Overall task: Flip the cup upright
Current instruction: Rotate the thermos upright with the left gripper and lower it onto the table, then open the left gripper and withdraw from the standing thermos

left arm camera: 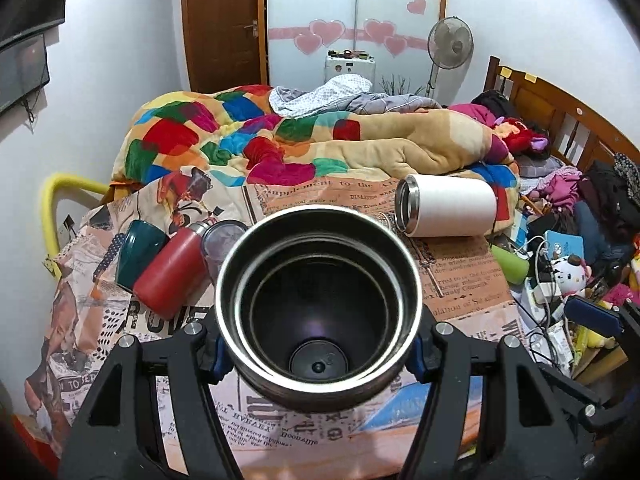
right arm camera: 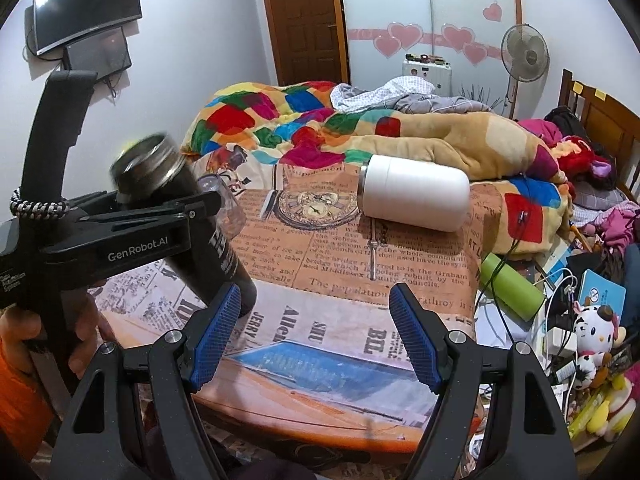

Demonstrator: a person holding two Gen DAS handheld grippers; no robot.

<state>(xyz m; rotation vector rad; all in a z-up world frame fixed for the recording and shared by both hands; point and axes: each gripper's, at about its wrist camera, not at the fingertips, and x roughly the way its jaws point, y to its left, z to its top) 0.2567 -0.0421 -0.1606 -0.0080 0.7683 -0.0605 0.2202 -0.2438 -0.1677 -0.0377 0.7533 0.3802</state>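
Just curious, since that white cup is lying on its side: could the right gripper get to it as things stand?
Probably yes. The right gripper is open and empty, and only bare tablecloth lies between it and the white cup.

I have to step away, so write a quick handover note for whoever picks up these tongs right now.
Left tongs: shut on the black cup, held tilted above the table, mouth up and away from you.
Right tongs: open, holding nothing, over the newspaper-print tablecloth.
White cup: on its side at the far edge.
Done: black cup lifted.
Left: stand it upright, let go, then flip the white cup.
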